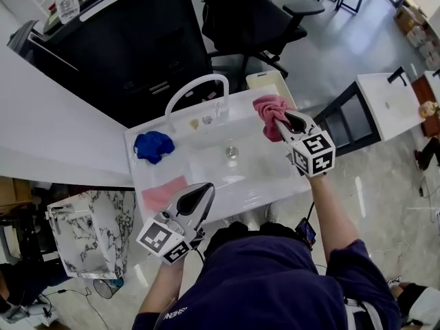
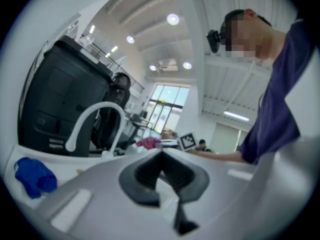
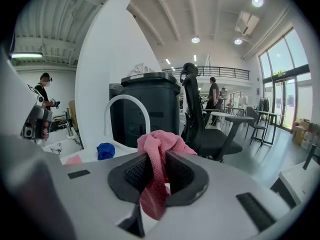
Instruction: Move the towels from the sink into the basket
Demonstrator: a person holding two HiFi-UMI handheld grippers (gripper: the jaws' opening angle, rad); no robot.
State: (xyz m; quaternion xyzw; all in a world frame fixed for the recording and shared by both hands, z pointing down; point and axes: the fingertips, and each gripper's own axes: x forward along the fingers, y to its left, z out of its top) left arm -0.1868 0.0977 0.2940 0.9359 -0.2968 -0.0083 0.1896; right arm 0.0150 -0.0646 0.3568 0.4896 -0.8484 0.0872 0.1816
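A white sink (image 1: 275,177) holds a crumpled blue towel (image 1: 152,146) at its left end and a flat pink towel (image 1: 163,192) on its front left rim. My right gripper (image 1: 285,124) is shut on a bunched pink towel (image 1: 269,108) and holds it above the sink's far right corner; the cloth (image 3: 159,156) hangs between the jaws (image 3: 156,166). My left gripper (image 1: 203,192) hovers over the sink's front edge next to the flat pink towel, shut and with nothing in it (image 2: 161,154). The blue towel (image 2: 34,176) lies to its left.
A white arched faucet (image 1: 198,86) stands at the sink's back edge. A cream bin (image 1: 265,81) sits behind the sink's right end, with a black office chair (image 1: 261,16) and a dark cabinet (image 1: 117,40) beyond. A marble-patterned box (image 1: 93,232) stands left of the person.
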